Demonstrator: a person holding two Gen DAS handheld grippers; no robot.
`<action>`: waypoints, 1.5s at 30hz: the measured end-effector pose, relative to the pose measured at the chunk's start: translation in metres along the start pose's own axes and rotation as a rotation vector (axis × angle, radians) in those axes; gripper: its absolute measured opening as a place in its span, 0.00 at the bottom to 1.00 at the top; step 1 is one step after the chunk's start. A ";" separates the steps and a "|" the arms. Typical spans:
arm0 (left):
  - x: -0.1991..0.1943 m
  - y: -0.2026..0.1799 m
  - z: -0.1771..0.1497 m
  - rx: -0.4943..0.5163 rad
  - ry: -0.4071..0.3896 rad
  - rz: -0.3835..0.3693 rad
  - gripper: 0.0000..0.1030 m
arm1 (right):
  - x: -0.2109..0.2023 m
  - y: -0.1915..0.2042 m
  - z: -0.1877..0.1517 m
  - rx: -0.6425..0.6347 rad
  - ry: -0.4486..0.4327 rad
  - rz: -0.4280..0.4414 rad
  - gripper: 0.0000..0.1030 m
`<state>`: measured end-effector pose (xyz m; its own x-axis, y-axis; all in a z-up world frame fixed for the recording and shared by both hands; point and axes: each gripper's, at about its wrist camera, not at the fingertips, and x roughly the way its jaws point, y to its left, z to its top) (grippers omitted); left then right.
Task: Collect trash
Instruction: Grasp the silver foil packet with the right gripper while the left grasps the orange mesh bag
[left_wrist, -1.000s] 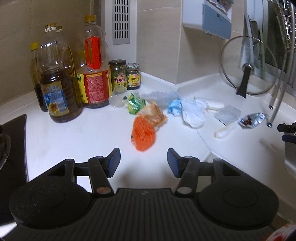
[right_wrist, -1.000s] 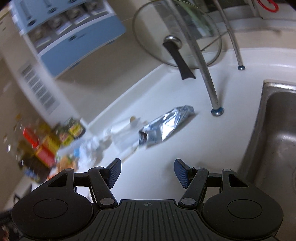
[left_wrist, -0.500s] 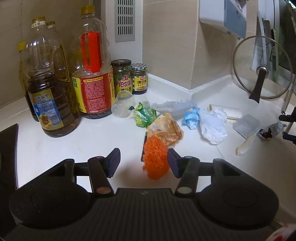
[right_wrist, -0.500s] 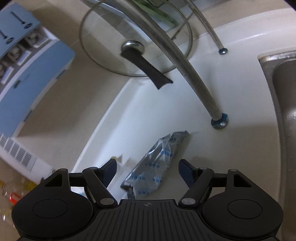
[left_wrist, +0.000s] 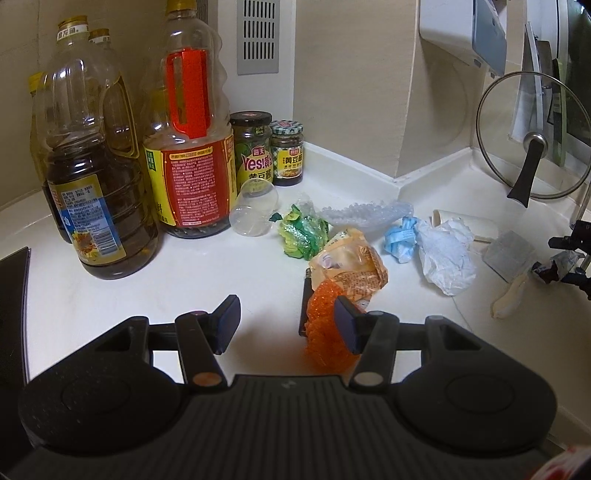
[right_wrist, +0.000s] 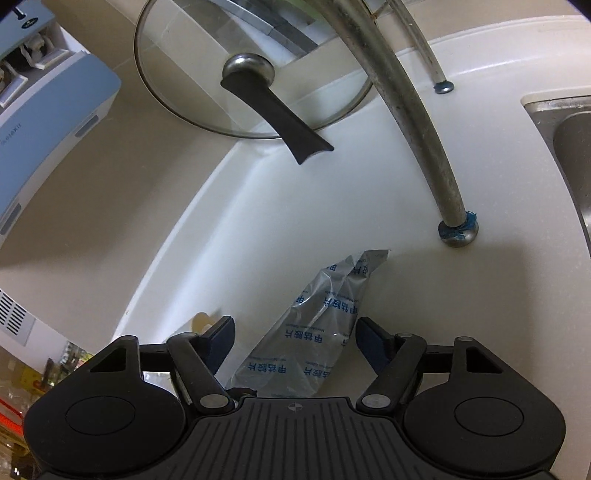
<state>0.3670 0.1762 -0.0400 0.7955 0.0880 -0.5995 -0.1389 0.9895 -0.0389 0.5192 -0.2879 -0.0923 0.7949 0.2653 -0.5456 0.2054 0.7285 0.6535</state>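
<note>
Trash lies on the white counter (left_wrist: 110, 302). An orange mesh scrap (left_wrist: 323, 332) lies between the fingers of my open left gripper (left_wrist: 288, 325), close to the right finger. Behind it are a yellow wrapper (left_wrist: 351, 266), a green wrapper (left_wrist: 303, 232), a clear plastic sheet (left_wrist: 365, 214), a blue wad (left_wrist: 400, 240) and white crumpled paper (left_wrist: 443, 258). My open right gripper (right_wrist: 295, 341) straddles a silver foil packet (right_wrist: 310, 339) with blue print; the jaws stand apart on either side of it. The right gripper also shows at the far right of the left wrist view (left_wrist: 572, 254).
Oil bottles (left_wrist: 92, 184) (left_wrist: 192, 147) and two jars (left_wrist: 255, 147) stand at the back left, with a clear cup (left_wrist: 255, 210) lying by them. A glass lid (right_wrist: 243, 74) leans on the wall. A metal rack leg (right_wrist: 456, 230) stands just past the foil packet. The sink (right_wrist: 572, 129) is at right.
My left gripper has moved forward so the orange mesh now lies between its fingers. My right gripper has closed in on the foil packet, which now sits between its jaws.
</note>
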 end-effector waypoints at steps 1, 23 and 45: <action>0.001 0.001 0.000 -0.002 0.003 -0.001 0.51 | 0.001 0.000 0.000 0.004 0.007 -0.001 0.59; 0.014 -0.013 -0.007 0.000 0.036 -0.128 0.53 | -0.058 -0.012 -0.001 0.000 -0.026 0.050 0.41; 0.033 -0.026 -0.005 0.016 0.048 -0.093 0.23 | -0.120 -0.011 -0.030 -0.093 0.038 0.119 0.40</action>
<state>0.3938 0.1524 -0.0626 0.7751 -0.0091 -0.6318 -0.0562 0.9949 -0.0832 0.4048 -0.3092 -0.0501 0.7879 0.3756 -0.4880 0.0559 0.7456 0.6641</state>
